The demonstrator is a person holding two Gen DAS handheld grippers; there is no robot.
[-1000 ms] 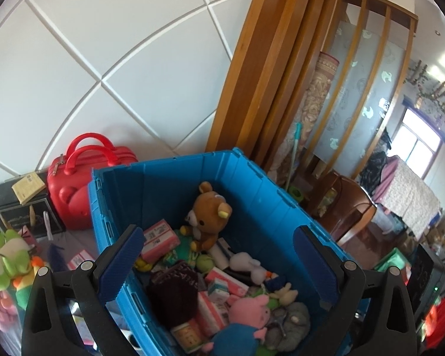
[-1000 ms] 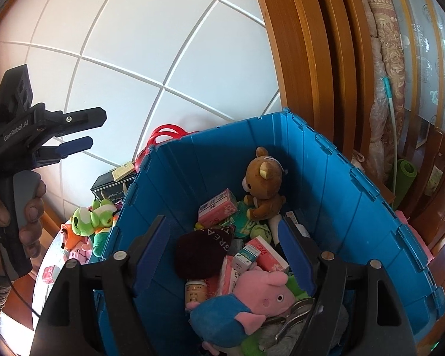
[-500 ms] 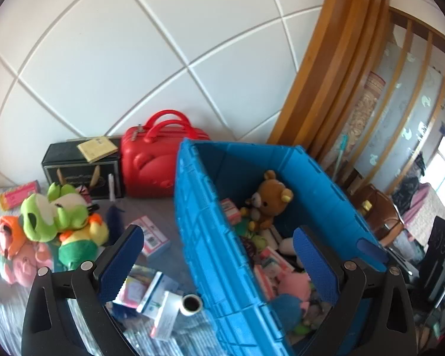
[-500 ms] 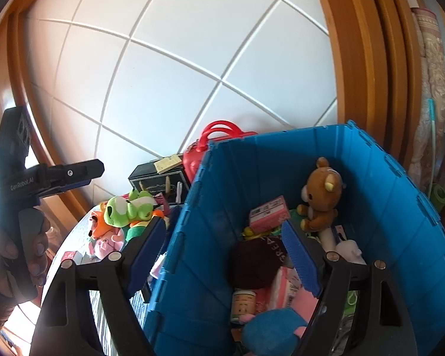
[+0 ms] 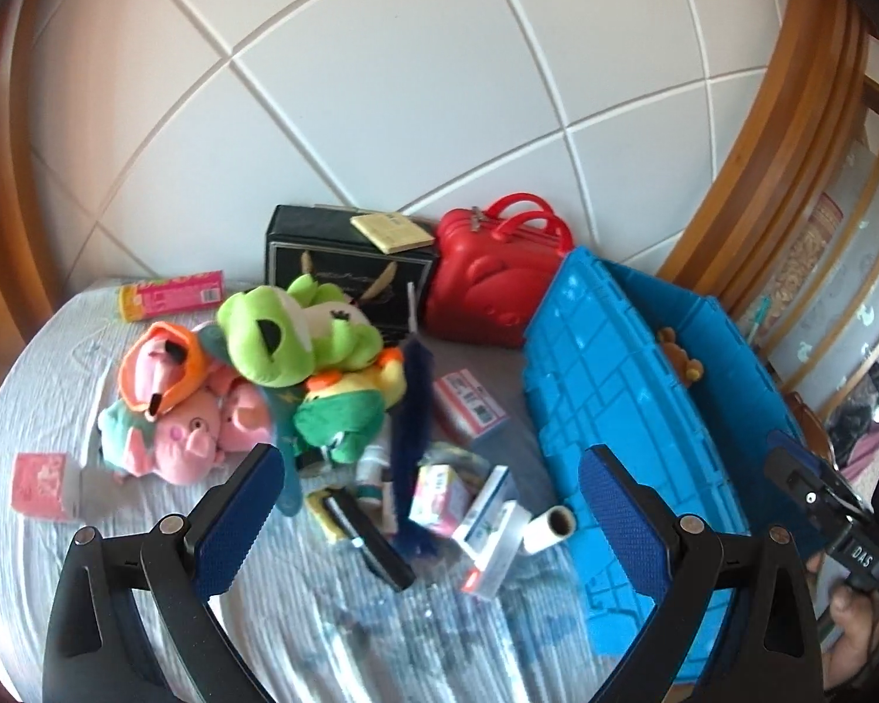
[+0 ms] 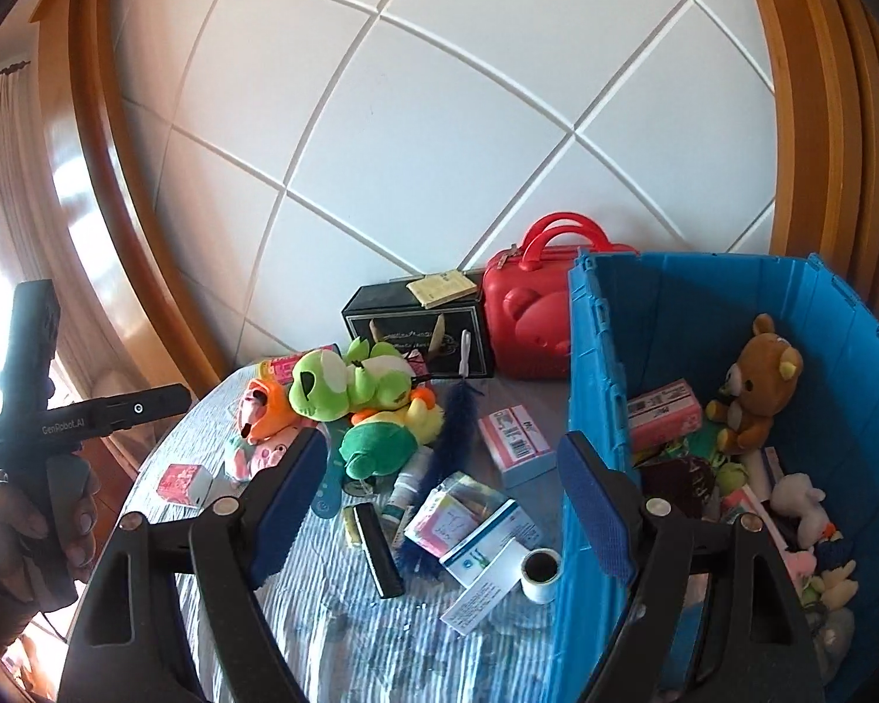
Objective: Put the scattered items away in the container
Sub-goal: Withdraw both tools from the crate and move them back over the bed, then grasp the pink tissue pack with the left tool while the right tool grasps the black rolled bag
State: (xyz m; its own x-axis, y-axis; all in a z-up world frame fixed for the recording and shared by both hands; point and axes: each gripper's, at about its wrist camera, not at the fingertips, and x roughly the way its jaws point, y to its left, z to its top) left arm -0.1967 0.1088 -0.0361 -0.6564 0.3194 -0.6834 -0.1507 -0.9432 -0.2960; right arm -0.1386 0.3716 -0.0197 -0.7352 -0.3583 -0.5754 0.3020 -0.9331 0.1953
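A blue crate [image 5: 621,410] stands at the right of the striped table; in the right wrist view [image 6: 732,304] it holds a brown bear [image 6: 753,384], boxes and small toys. Scattered beside it lie a green frog plush [image 5: 275,334], a pink pig plush [image 5: 187,433], a dark blue feather duster [image 5: 410,427], several small boxes [image 5: 469,404], a black bar [image 5: 366,539] and a white tape roll [image 5: 548,527]. My left gripper [image 5: 428,515] is open and empty above these items. My right gripper [image 6: 445,504] is open and empty over the crate's left wall.
A red toy suitcase [image 5: 492,287] and a black box [image 5: 346,260] with a yellow pad stand at the back against the white panelled wall. A pink box [image 5: 38,483] lies near the table's left edge. Another pink box [image 5: 173,293] lies at the back left.
Both grippers have swung left, away from the crate's inside, toward the scattered items on the table. Both stayed open and empty.
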